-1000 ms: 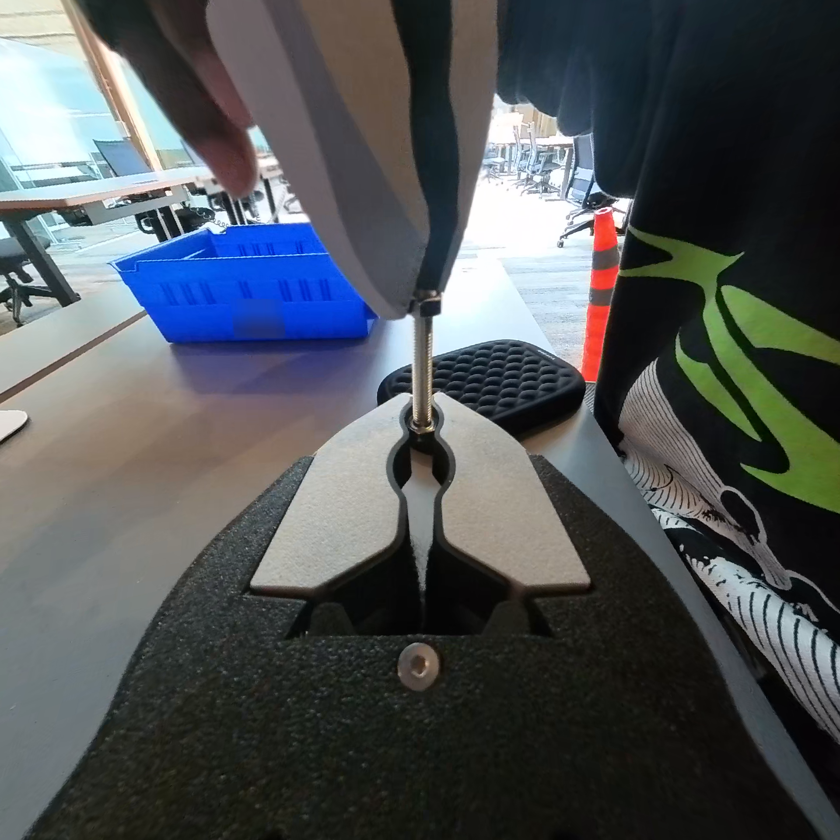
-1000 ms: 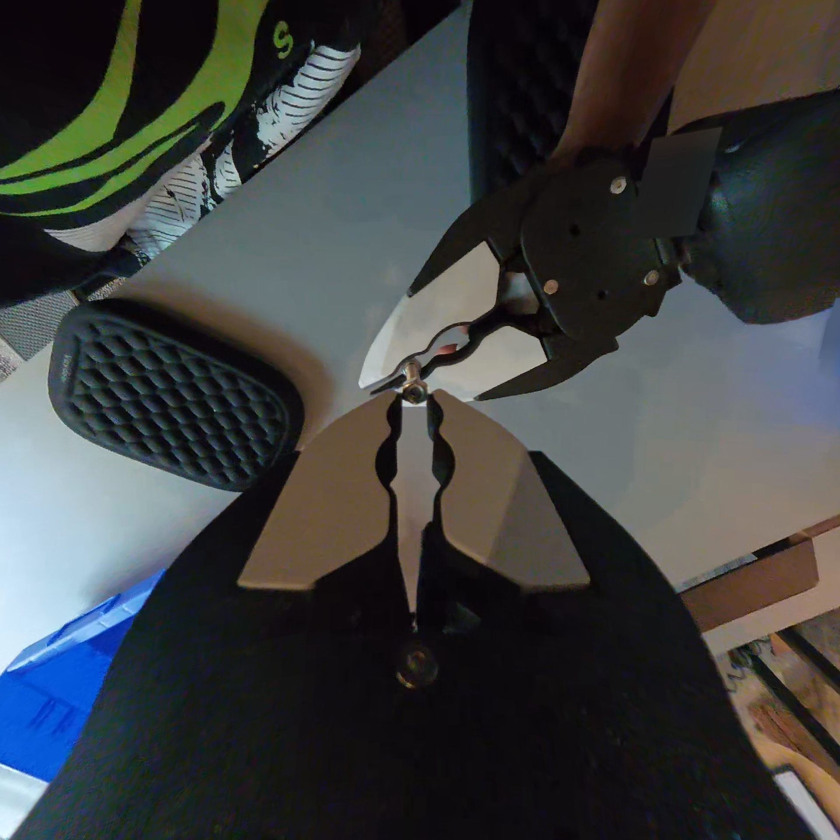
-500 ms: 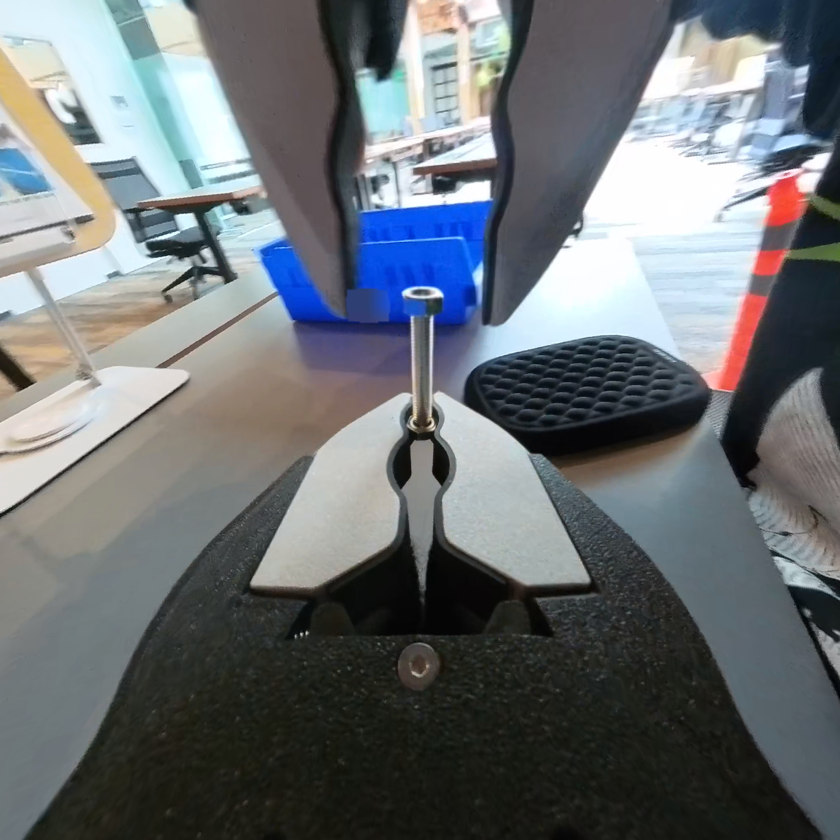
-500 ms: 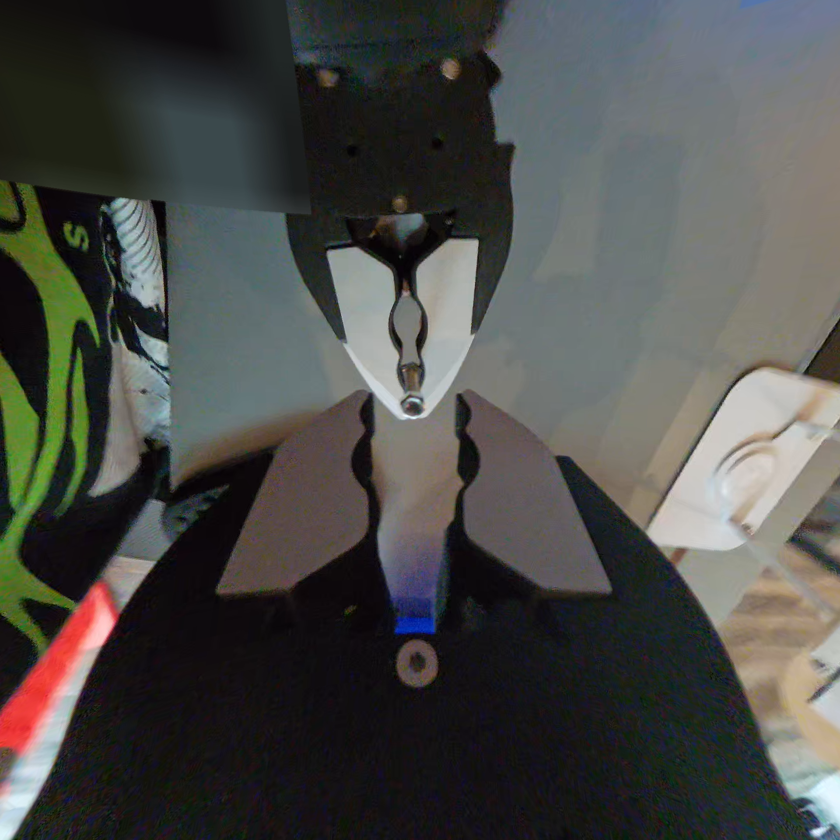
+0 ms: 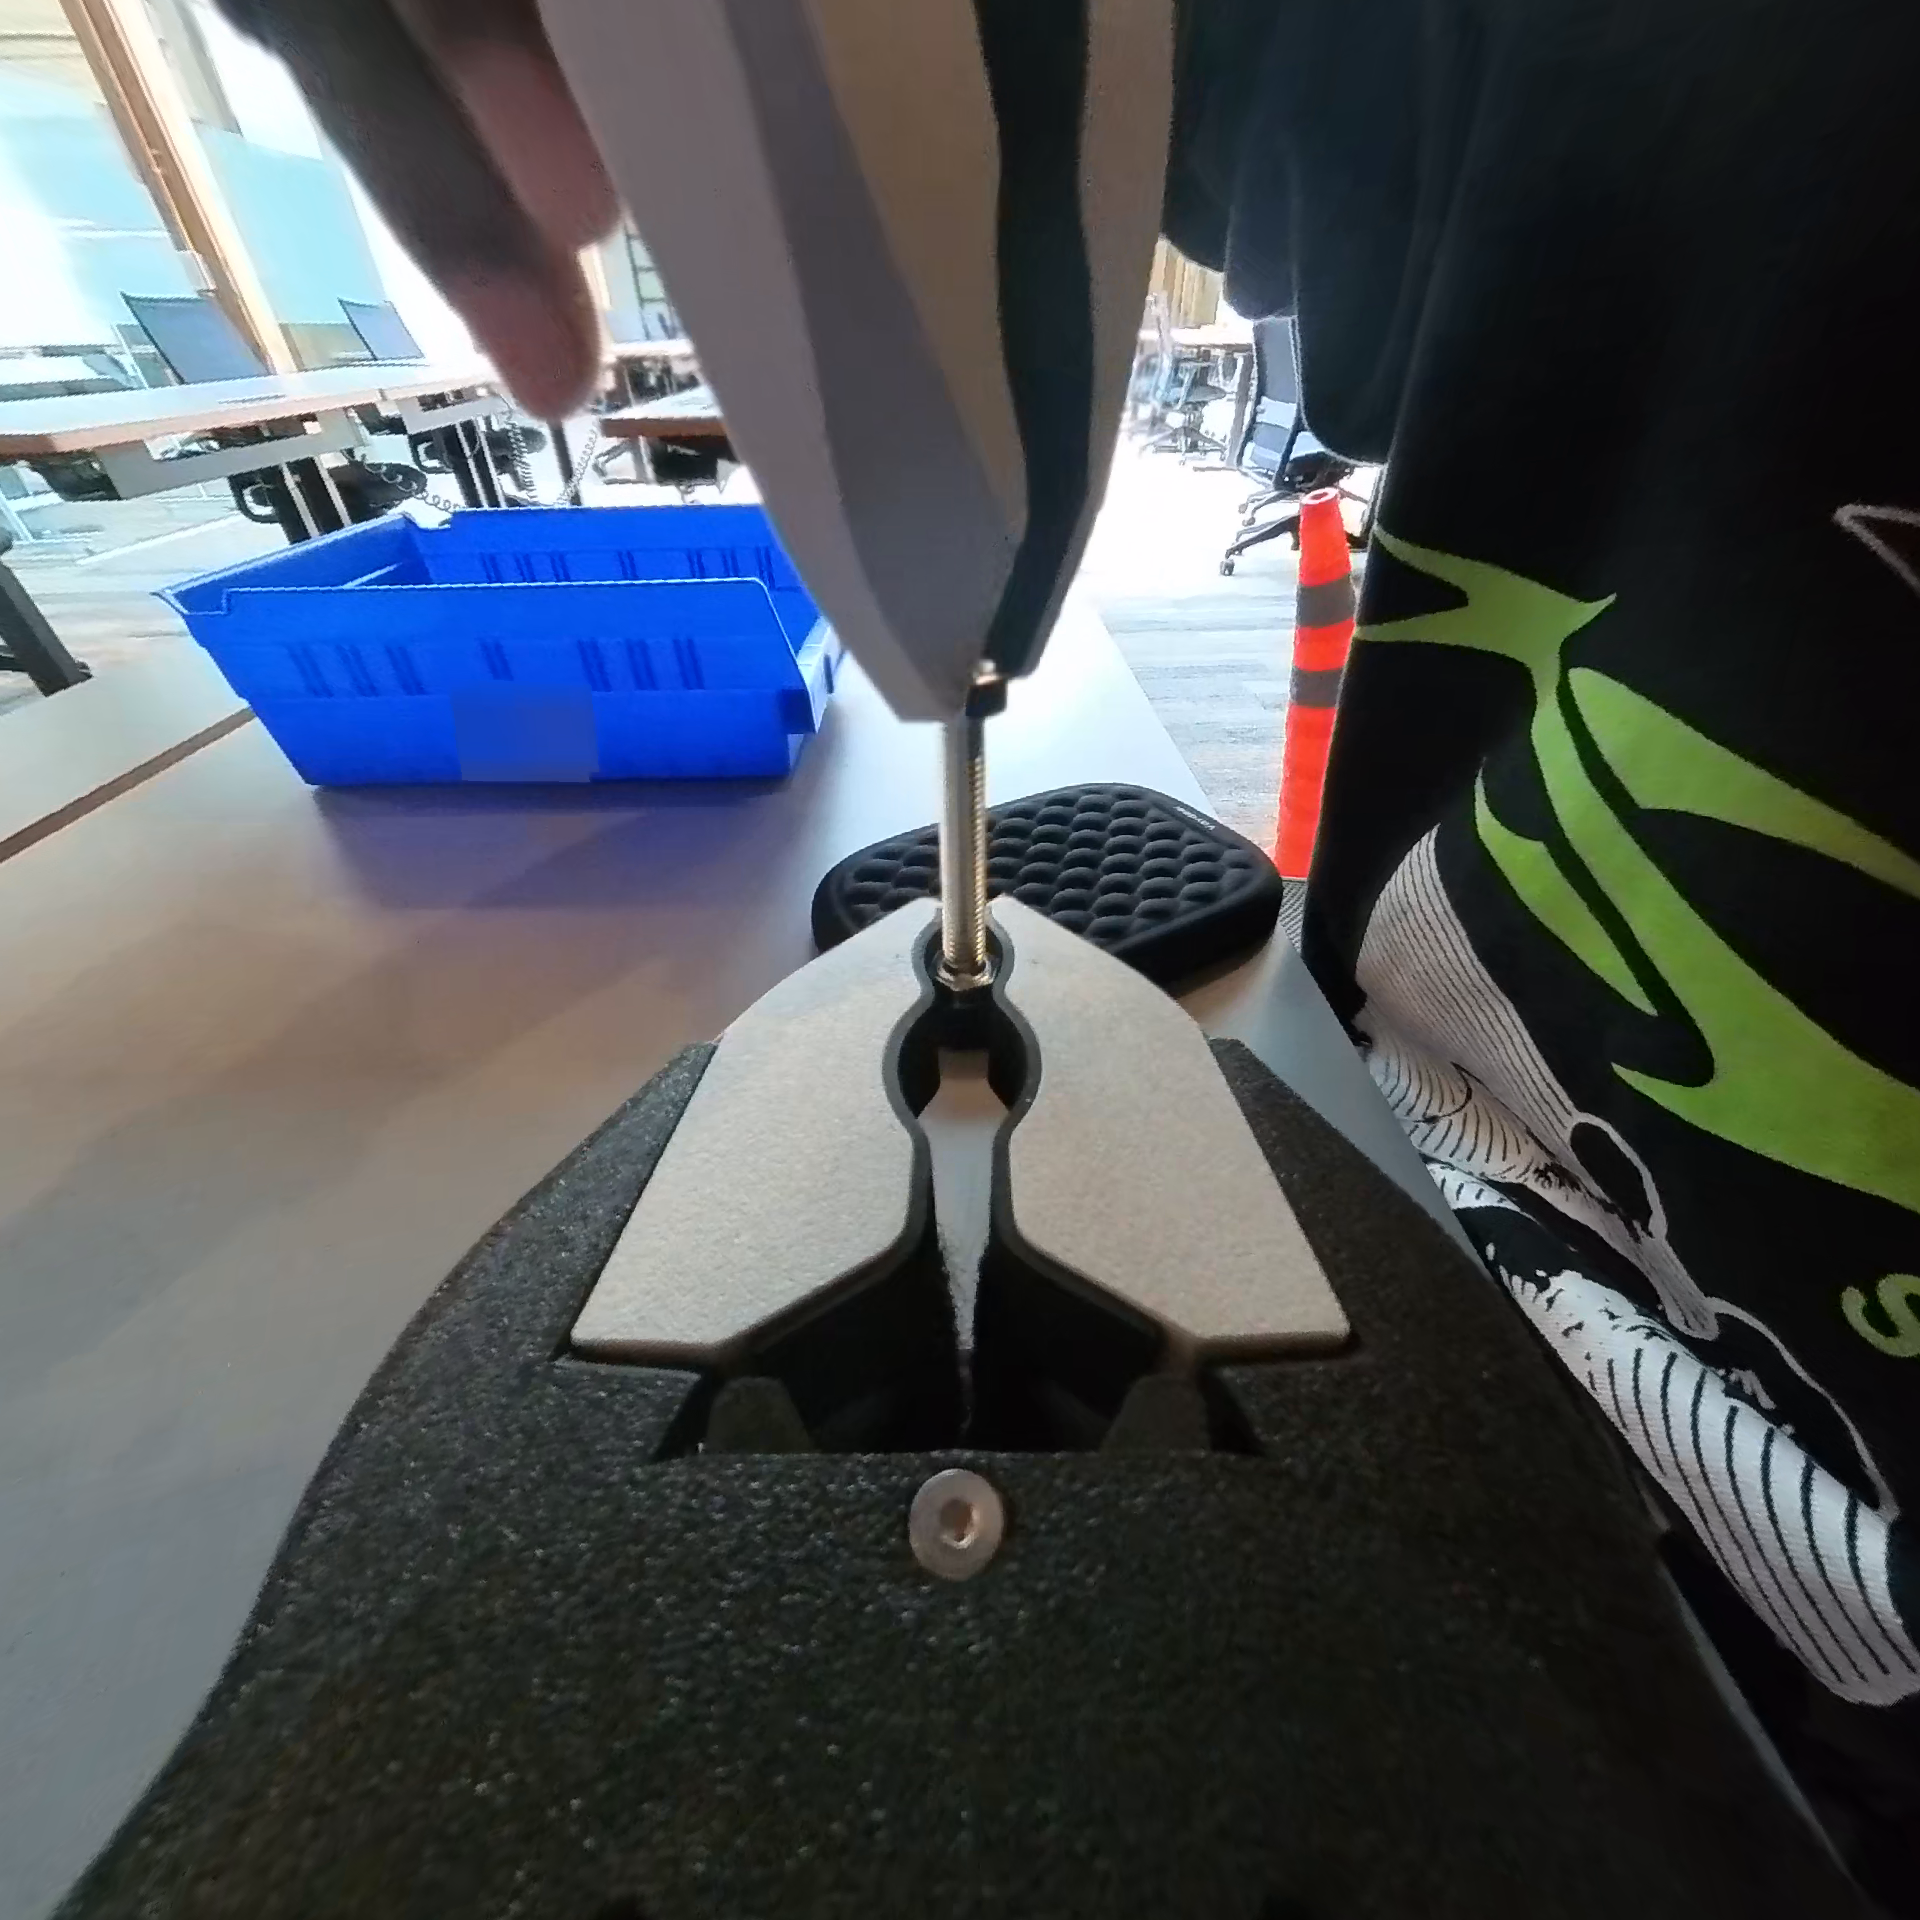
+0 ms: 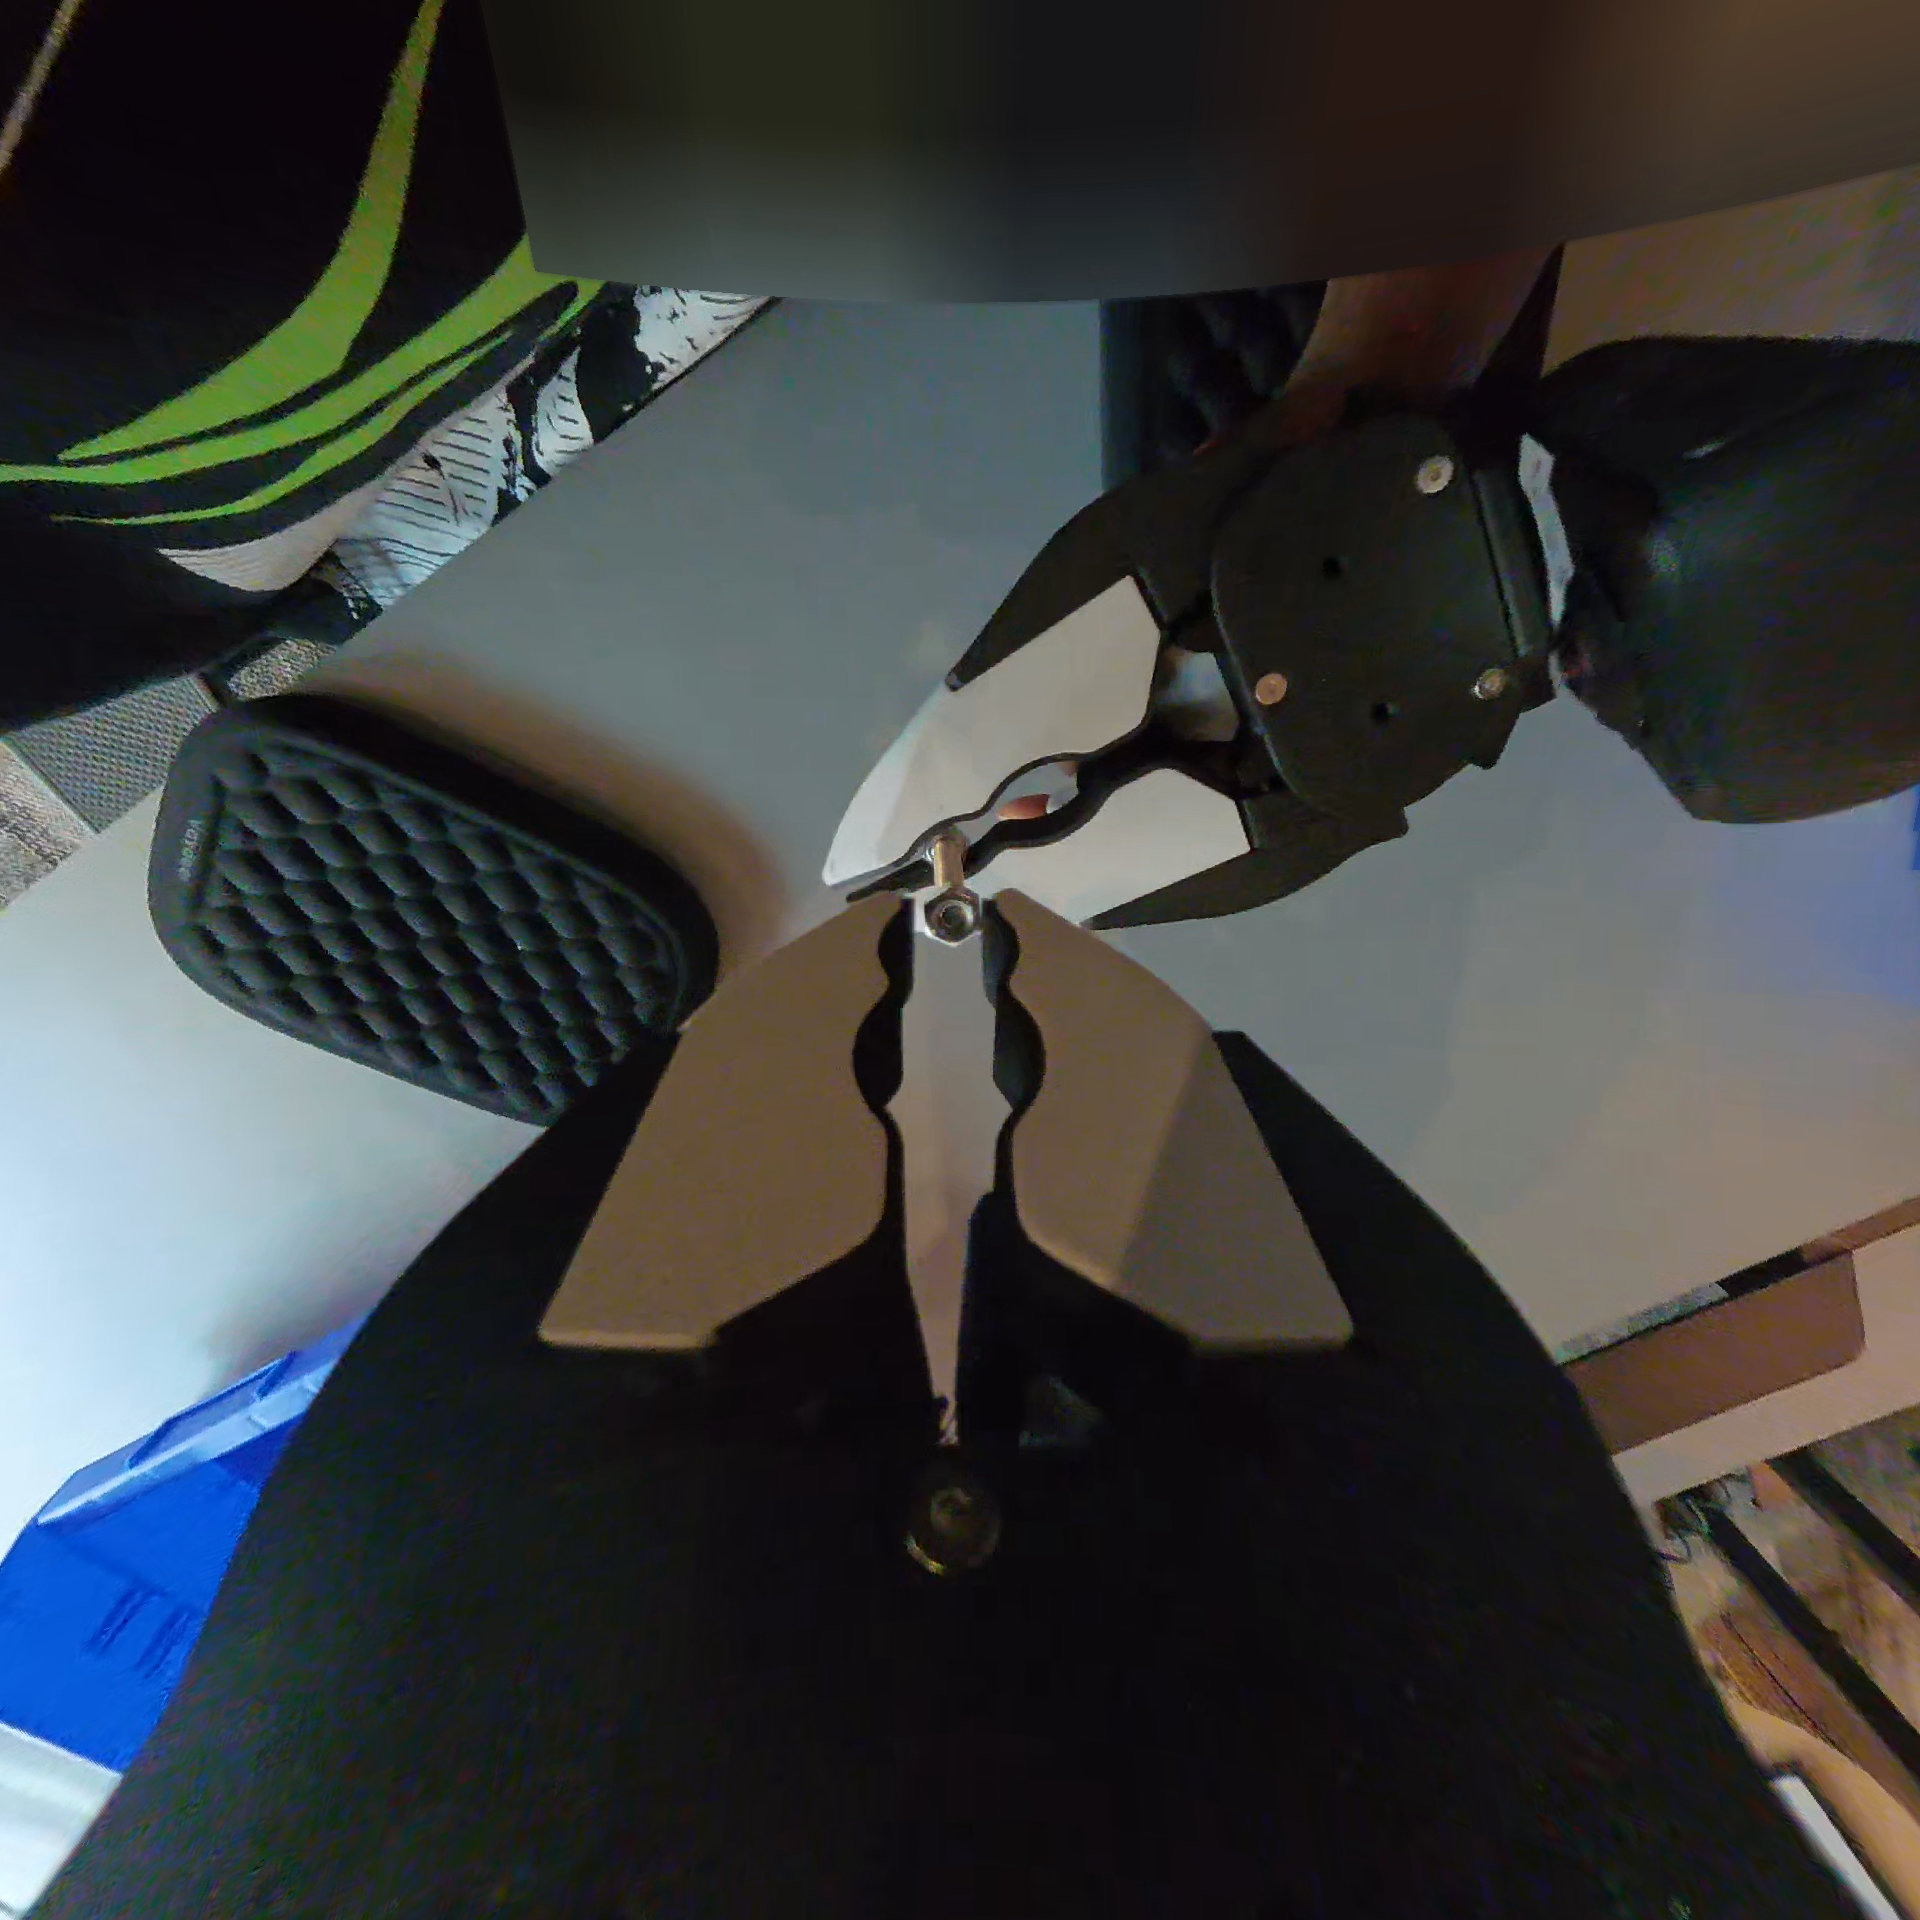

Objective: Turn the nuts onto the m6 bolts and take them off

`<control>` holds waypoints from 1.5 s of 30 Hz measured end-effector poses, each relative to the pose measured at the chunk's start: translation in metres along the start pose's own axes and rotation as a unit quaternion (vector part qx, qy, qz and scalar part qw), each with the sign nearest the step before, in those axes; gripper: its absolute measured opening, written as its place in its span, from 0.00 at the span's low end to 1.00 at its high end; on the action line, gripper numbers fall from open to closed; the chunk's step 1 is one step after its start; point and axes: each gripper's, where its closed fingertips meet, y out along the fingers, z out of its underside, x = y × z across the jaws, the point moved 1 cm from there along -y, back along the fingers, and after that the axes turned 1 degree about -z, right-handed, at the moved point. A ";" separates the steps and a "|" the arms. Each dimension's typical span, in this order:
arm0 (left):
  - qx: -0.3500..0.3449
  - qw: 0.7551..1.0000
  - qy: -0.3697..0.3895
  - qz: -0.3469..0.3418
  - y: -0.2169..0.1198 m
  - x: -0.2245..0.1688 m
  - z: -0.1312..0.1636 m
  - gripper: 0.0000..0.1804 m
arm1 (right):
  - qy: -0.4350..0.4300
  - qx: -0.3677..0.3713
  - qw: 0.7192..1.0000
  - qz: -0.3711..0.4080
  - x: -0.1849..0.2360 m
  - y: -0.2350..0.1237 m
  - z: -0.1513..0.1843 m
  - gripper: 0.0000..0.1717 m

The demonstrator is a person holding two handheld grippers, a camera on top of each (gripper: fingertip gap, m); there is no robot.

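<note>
Our left hand-held gripper [image 5: 961,961] clamps the threaded silver steel bolt [image 5: 964,831] upright. Our right hand-held gripper [image 6: 948,914] pinches the small silver hex nut [image 6: 948,916] at its far tip. We should keep the axes aligned while turning.

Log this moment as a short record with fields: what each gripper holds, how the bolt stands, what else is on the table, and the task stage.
left gripper: shut on the lower end of the bolt
bolt pose: upright, threaded shaft bare between the two grippers
right gripper: comes from above, fingertips closed on the hex nut at the bolt's top end
table: grey; blue bin at the back, black honeycomb pad beside the grippers
background: orange cone on the floor
stage: nut at the bolt's tip; turning direction not visible
</note>
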 end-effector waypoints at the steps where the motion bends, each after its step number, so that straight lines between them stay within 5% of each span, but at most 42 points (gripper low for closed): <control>1: -0.001 1.000 0.000 0.000 0.000 0.000 0.000 0.02 | 0.003 0.001 1.000 0.000 0.001 0.001 0.001 0.07; 5: 0.002 1.000 0.006 -0.006 0.000 0.000 0.000 0.02 | 0.030 -0.001 0.999 0.013 0.001 0.001 0.002 0.06; 9: -0.001 0.999 0.020 -0.051 -0.001 0.010 -0.001 0.02 | 0.153 0.006 0.987 0.039 -0.004 0.000 0.005 0.06; 16: -0.008 0.989 0.037 -0.143 -0.006 0.030 -0.001 0.02 | 0.420 0.015 0.902 0.100 -0.013 -0.001 0.016 0.06; 19: -0.011 0.990 0.033 -0.138 -0.005 0.030 -0.001 0.02 | 0.403 0.013 0.909 0.108 -0.013 -0.001 0.014 0.13; 22: -0.008 0.994 0.020 -0.112 -0.004 0.027 0.001 0.02 | 0.296 -0.001 0.951 0.087 -0.009 -0.006 0.005 0.24; 27: -0.010 0.998 0.008 -0.060 -0.001 0.015 0.001 0.02 | 0.058 0.021 0.997 0.047 0.001 -0.006 0.002 0.19; 33: -0.010 0.999 0.006 -0.040 0.000 0.010 0.001 0.02 | 0.011 0.011 1.000 0.020 -0.006 -0.001 0.002 0.08; 40: -0.014 0.997 0.011 -0.071 -0.002 0.017 -0.001 0.02 | 0.128 0.022 0.990 0.055 -0.011 -0.001 0.008 0.06; 45: -0.003 0.988 0.028 -0.152 -0.006 0.033 -0.001 0.02 | 0.385 0.018 0.917 0.106 -0.017 -0.002 0.018 0.06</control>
